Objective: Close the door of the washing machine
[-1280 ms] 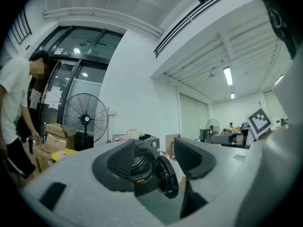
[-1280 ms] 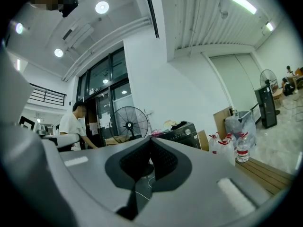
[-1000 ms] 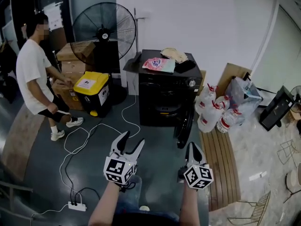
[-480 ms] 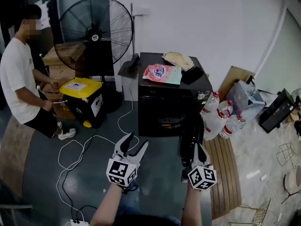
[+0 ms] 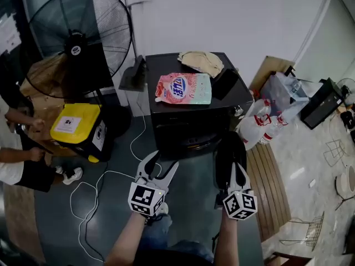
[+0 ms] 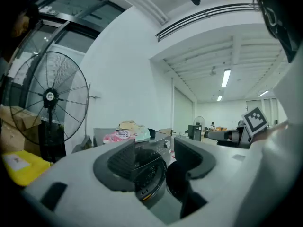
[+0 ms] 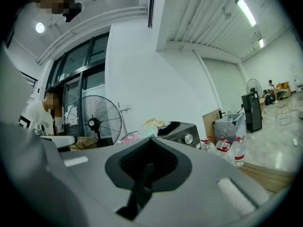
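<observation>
The black washing machine [image 5: 191, 115] stands ahead of me, and its round door [image 5: 229, 155] is swung open to the right of the drum opening. My left gripper [image 5: 159, 165] hangs open in front of the machine's lower left, holding nothing. My right gripper [image 5: 236, 170] is shut and empty, its tips right at the lower edge of the open door; contact cannot be told. In the left gripper view the drum opening [image 6: 147, 173] and the door [image 6: 179, 189] show between the open pads [image 6: 124, 159]. The right gripper view shows shut pads [image 7: 150, 161] and the machine's knob [image 7: 188, 138].
A pink detergent bag [image 5: 183, 88] and a cloth [image 5: 201, 61] lie on the machine's top. A large fan [image 5: 77, 37], a yellow-lidded bin [image 5: 75, 129] and a person [image 5: 22, 154] are at the left. White cables [image 5: 89, 198] cross the floor. Water bottles [image 5: 260, 127] and wooden boards [image 5: 269, 187] lie right.
I have come closer to the machine, which now fills more of the head view. Both grippers have moved forward; the right one has reached the door's lower edge.
</observation>
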`<state>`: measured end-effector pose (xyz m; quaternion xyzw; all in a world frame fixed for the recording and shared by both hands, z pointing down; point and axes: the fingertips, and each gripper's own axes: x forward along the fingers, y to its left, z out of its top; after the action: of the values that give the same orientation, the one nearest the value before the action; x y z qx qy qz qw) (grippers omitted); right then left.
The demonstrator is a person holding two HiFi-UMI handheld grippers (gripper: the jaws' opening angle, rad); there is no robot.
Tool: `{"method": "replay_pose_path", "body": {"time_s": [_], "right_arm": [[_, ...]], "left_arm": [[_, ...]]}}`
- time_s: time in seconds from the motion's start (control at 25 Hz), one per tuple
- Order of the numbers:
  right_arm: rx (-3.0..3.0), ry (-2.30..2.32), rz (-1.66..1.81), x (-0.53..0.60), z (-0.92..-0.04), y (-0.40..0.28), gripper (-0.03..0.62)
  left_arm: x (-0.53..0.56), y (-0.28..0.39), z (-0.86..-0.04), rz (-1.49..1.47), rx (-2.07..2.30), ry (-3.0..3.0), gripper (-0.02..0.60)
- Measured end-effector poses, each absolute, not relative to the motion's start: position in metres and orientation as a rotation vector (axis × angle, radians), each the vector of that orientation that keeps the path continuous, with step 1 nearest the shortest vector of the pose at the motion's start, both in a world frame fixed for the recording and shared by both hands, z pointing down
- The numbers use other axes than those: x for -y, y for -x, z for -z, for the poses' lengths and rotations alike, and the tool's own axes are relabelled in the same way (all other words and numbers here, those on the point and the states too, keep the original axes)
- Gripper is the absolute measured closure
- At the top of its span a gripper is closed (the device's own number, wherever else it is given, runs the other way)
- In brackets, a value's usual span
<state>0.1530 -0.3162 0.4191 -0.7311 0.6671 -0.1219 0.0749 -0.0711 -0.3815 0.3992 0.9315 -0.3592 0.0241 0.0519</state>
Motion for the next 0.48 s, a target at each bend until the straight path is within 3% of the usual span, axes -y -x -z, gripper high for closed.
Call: {"method": "replay_pose_path", "body": {"time_s": [0.48], "right_arm": [[-1.73,2.409,0.412,0.299,-0.444,-0.203,0.582]], "left_arm": [[0.41,-0.02,-0.432,-0.157,0.727,-2.898,0.328]]}}
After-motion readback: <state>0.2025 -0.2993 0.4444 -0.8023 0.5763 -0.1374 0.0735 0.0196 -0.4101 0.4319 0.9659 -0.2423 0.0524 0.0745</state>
